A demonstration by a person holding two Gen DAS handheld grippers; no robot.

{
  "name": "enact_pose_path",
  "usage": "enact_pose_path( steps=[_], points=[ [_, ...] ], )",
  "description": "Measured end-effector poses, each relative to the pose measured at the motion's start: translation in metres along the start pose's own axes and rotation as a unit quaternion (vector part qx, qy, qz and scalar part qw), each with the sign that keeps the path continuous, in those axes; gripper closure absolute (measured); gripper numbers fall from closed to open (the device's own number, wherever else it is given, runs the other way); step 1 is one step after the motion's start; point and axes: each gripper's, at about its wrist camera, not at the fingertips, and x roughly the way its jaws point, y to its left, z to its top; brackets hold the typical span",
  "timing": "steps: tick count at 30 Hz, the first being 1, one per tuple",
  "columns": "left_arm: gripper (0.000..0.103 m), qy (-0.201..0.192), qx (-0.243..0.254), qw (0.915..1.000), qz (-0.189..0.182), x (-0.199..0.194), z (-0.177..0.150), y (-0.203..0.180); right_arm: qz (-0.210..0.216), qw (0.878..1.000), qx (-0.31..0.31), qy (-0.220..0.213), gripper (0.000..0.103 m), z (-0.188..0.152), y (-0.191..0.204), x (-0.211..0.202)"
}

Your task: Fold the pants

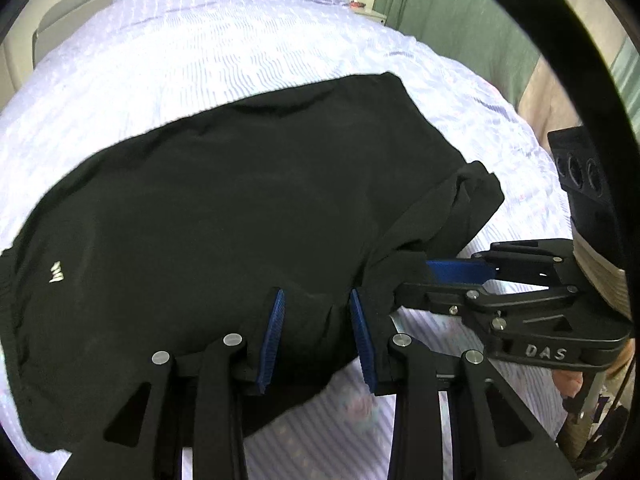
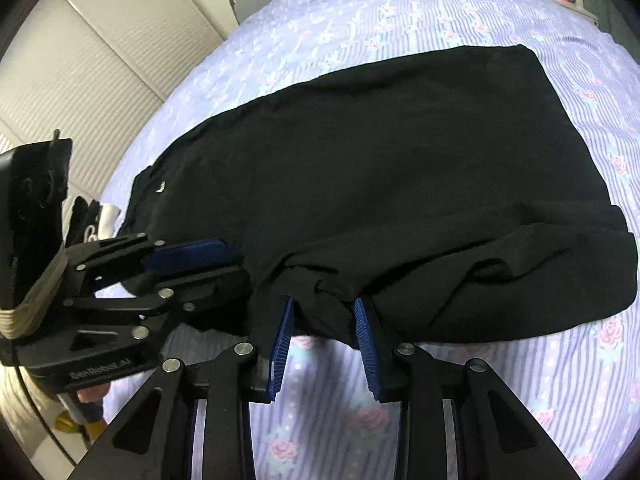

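Black pants (image 1: pixel 240 184) lie folded across a lavender striped floral bed sheet (image 1: pixel 180 52), with a small white logo (image 1: pixel 56 278) near their left end. My left gripper (image 1: pixel 318 296) is shut on the near edge of the pants, and dark fabric fills the gap between its blue pads. Just to its right, my right gripper (image 1: pixel 416 276) comes in sideways at the same edge. In the right wrist view, the right gripper (image 2: pixel 322 302) pinches a bunched fold of the pants (image 2: pixel 400 160) at its tips. The left gripper (image 2: pixel 236 266) is beside it on the left.
The bed sheet (image 2: pixel 400 400) shows bare in front of the pants. Green curtains (image 1: pixel 440 12) hang at the far right, and white panelled doors (image 2: pixel 80 60) stand to the left. A black and white item (image 2: pixel 96 216) lies at the bed's left edge. A nightstand (image 1: pixel 360 6) sits behind.
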Motion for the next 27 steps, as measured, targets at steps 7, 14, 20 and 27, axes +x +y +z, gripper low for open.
enact_pose_path(
  steps=[7,14,20,27],
  points=[
    [0.068,-0.014,0.0,0.9997,0.018,-0.025,-0.013,-0.003,-0.024,0.997,-0.068,0.025,0.096,-0.002,0.019,0.0],
    [0.066,-0.007,0.008,0.9999,0.012,-0.027,-0.028,-0.014,-0.017,0.998,-0.051,0.019,0.097,-0.058,0.032,-0.04],
    [0.066,0.011,0.028,0.9994,0.015,-0.013,-0.032,-0.028,-0.023,0.998,-0.014,0.06,0.101,-0.096,0.027,-0.019],
    [0.065,-0.015,0.043,0.9988,-0.017,-0.023,-0.029,-0.066,-0.05,0.992,0.119,-0.002,0.086,-0.102,-0.016,-0.062]
  ],
)
